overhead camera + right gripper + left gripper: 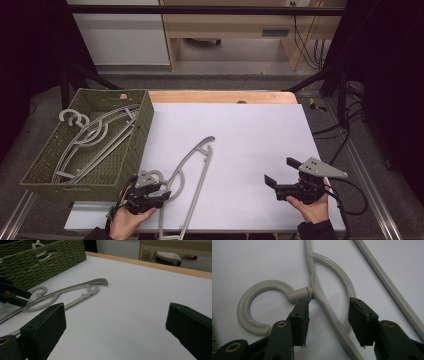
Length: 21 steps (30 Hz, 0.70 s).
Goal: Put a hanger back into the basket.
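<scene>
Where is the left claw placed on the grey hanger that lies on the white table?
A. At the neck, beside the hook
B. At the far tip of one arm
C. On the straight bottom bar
A: in the left gripper view the left claw straddles the neck of the hanger beside its hook.

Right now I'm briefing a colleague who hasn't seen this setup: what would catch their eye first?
Probably the grey hanger lying flat on the white table, near its front left. The left gripper is down at its neck, open jaws to either side just beside the hook, one jaw's tip right at the hook's base. Next, the green woven basket at the left edge with more hangers in it, while the right gripper hangs open at the front right.
</scene>
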Tool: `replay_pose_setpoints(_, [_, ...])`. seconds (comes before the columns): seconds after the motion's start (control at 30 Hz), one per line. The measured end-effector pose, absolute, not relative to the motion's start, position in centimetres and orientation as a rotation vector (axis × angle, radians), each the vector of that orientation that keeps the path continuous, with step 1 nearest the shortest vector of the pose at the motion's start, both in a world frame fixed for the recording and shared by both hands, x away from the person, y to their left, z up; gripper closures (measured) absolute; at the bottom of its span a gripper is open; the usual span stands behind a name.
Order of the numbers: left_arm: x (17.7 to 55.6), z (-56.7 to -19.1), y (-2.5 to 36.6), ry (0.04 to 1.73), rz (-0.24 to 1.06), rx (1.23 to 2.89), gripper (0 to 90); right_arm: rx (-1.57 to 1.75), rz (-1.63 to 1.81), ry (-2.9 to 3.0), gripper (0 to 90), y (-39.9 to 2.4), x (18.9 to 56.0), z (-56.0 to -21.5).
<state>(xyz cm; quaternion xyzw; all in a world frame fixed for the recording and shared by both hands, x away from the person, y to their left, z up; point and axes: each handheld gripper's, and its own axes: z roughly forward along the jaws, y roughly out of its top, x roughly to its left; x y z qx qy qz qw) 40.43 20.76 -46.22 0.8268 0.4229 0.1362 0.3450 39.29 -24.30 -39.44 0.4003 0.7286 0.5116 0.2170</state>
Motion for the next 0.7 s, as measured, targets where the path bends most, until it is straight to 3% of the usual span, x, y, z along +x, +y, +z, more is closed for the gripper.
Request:
replay_pose_setpoints(0.53, [41.7, -46.6, 19.3, 1.167, 0.366, 2.239, 69.6, 1.112, 1.405, 2.022, 3.1, -24.2, 39.4, -39.6])
replay_pose_setpoints(0.7, [42.4, -46.3, 19.4, 1.184, 0.315, 2.244, 70.9, 1.113, 1.408, 2.021, 3.1, -24.3, 39.4, -39.6])
